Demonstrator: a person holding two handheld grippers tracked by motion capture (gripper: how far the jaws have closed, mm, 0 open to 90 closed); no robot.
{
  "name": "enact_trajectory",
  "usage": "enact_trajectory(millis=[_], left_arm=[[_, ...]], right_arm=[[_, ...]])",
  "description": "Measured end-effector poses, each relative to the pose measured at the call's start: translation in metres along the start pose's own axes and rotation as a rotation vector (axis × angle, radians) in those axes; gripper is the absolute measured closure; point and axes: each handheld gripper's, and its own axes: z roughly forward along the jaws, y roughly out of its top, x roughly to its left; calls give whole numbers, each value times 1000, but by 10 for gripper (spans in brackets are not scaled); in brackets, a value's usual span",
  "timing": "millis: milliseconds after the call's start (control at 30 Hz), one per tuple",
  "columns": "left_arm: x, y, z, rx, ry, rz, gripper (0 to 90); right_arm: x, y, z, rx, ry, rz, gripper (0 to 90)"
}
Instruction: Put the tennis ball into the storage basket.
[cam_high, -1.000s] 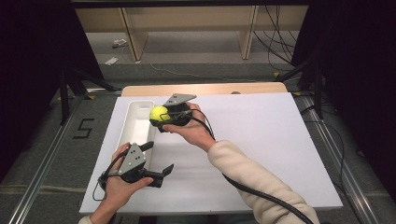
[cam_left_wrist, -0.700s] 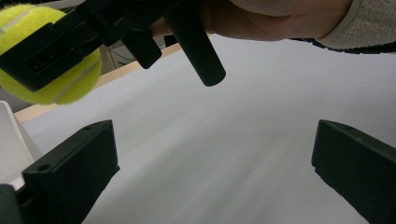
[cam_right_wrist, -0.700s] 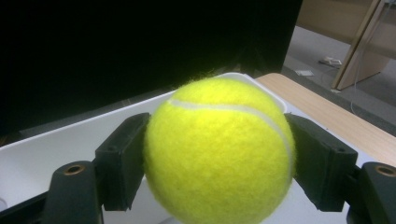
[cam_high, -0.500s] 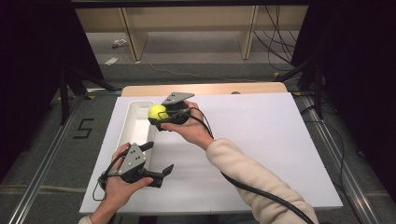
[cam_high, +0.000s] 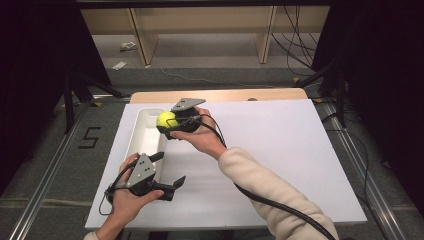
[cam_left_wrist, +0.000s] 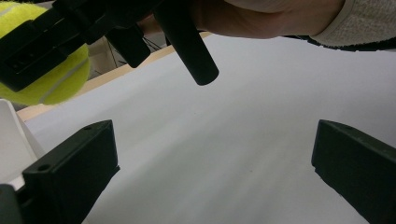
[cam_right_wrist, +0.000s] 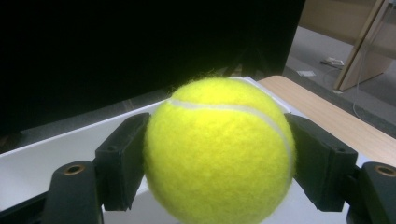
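Note:
A yellow tennis ball (cam_high: 165, 120) (cam_right_wrist: 219, 149) is clamped between the two black jaws of my right gripper (cam_high: 169, 123) (cam_right_wrist: 219, 161), which is shut on it. The ball hangs just over the right rim of a long white tray (cam_high: 142, 137) at the table's left. In the left gripper view the same ball (cam_left_wrist: 42, 74) shows at the top left, with the right hand above the table. My left gripper (cam_high: 172, 186) (cam_left_wrist: 212, 172) rests low near the table's front left, its jaws wide open over bare white table (cam_left_wrist: 233, 121).
The white table top (cam_high: 280, 145) stretches to the right of the tray. A wooden strip (cam_high: 220, 95) runs along its far edge. Wooden shelving (cam_high: 200, 30) and loose cables lie on the floor beyond. A black cable (cam_high: 280, 210) trails from the right gripper along the sleeve.
The right gripper with the ball has edged slightly left, toward the tray. The left gripper has stayed where it was.

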Motion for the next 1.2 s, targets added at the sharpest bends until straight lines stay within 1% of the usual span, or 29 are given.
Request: enact_trajectory(millis=[367,1200], left_arm=[[0,-1,-1,3,8,0,0],[0,-1,-1,5,8,2,0]], right_arm=[[0,3,3,-1,3,0,269],[3,11,10,-4,11,-8,269]])
